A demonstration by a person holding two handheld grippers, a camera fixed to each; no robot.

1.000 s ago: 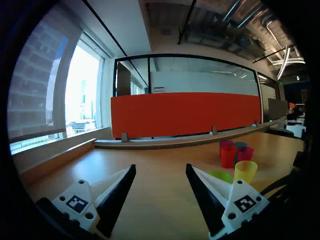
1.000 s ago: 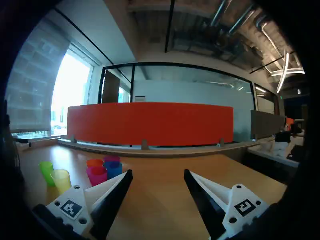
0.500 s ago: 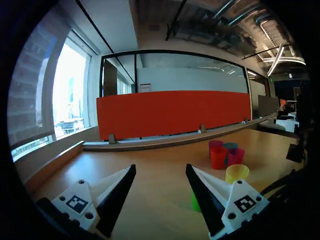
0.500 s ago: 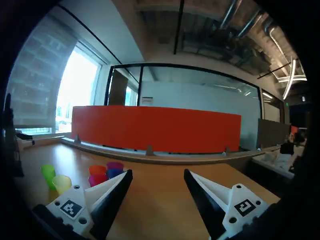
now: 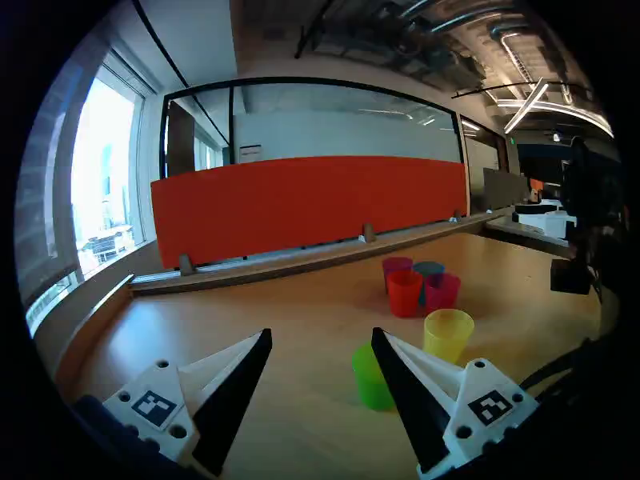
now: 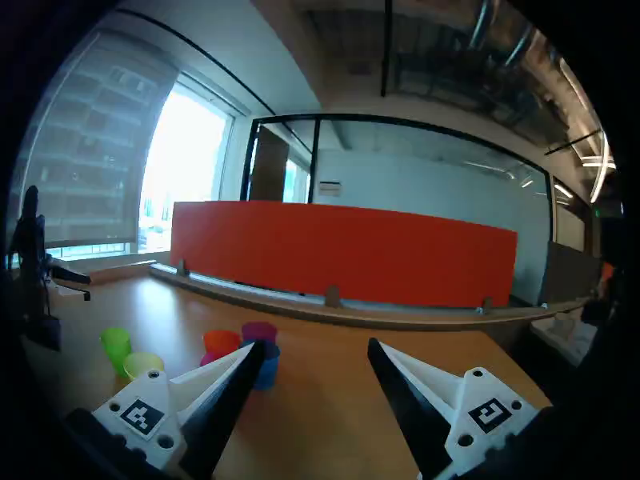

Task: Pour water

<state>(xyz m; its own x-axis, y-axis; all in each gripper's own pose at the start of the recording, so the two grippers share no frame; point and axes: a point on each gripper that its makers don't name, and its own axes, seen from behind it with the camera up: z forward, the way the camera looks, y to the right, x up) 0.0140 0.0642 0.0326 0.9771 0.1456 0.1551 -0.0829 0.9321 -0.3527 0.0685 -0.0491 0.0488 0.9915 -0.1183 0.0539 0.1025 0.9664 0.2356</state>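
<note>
Left gripper view: left gripper [image 5: 320, 336] with fingers apart, holding nothing, above the wooden table [image 5: 304, 300]; green cup [image 5: 368, 380] at five o'clock beside one finger, yellow cup [image 5: 448, 334] and clustered cups [image 5: 412, 286] at four. Right gripper view: right gripper [image 6: 314, 342] likewise spread and empty, blue cup [image 6: 270, 364] by one fingertip, the other cups around eight o'clock

Cups on counter [image 5: 264, 308]: 6 total, 1 green cup [image 5: 370, 380], 1 yellow cup [image 5: 448, 334], 1 red cup [image 5: 405, 294], 1 pink cup [image 5: 442, 292], 1 purple cup [image 5: 396, 267], 1 blue cup [image 5: 430, 270]. Orange divider panel [image 5: 312, 200]: 1. Tongs: 2, left tongs [image 5: 320, 331], right tongs [image 6: 316, 342]
</note>
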